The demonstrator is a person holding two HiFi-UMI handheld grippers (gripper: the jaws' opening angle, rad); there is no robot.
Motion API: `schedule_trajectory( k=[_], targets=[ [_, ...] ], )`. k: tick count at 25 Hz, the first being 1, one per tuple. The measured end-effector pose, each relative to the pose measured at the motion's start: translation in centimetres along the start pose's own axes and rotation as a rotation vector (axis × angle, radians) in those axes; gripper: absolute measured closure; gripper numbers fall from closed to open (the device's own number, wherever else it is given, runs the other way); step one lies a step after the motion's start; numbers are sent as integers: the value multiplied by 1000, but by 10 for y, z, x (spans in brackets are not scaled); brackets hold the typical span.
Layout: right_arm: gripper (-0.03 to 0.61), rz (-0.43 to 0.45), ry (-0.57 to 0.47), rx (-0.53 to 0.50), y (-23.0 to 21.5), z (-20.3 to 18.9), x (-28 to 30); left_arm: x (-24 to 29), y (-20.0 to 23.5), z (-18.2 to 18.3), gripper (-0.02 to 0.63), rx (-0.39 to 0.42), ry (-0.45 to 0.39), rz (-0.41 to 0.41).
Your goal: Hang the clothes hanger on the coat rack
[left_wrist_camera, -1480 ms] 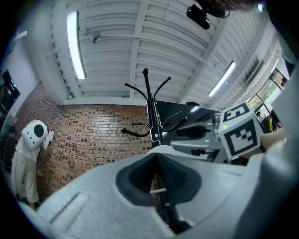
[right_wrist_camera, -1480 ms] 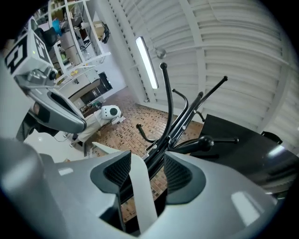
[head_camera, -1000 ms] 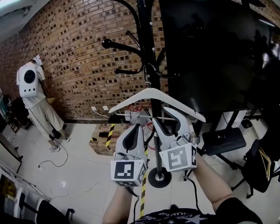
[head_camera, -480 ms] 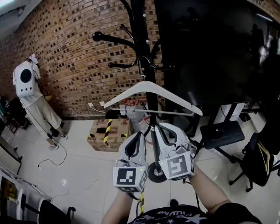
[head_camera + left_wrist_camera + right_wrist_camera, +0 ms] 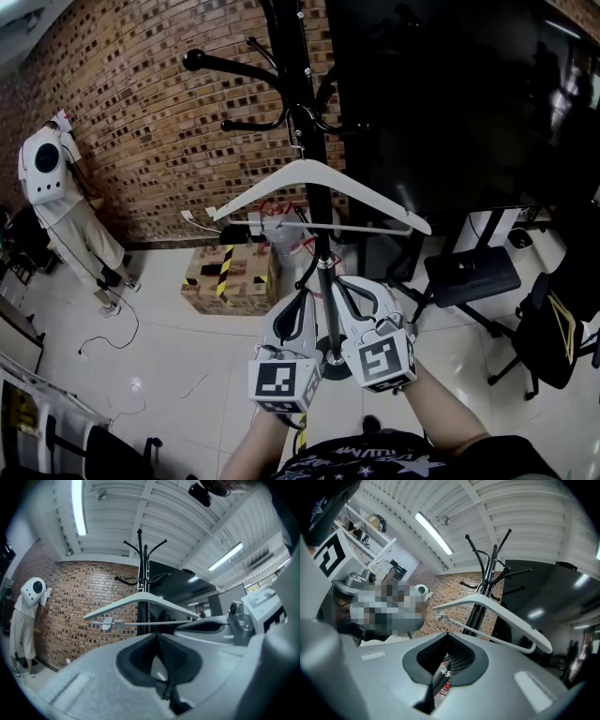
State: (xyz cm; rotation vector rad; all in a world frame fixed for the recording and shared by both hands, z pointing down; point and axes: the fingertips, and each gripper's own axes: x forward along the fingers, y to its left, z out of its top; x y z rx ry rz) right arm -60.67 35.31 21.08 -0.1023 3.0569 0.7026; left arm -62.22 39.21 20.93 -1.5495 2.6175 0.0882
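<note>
Nearest us, the left tool (image 5: 296,302) and the right tool (image 5: 356,286) each have their jaws pressed together and hold nothing. They sit on either side of the coat rack (image 5: 302,94) pole. Beyond them, the white clothes hanger (image 5: 311,168) hangs by its hook from the rack, apart from both tools.

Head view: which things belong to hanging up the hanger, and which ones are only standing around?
For the job:
white clothes hanger, hanging on the black coat rack.

Just around:
taped cardboard box, black chair, dark screen, person by the brick wall.
</note>
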Motion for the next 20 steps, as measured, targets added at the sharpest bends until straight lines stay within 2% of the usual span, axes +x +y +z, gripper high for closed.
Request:
schedule_trajectory(
  k=[7,20],
  targets=[
    [571,-11,33,122,1,-29,-4,-5,16,-15,609,-21,27,42],
    [571,-32,18,136,-5,-26,-2,-9,24,-14,609,-26,20,54]
  ],
)
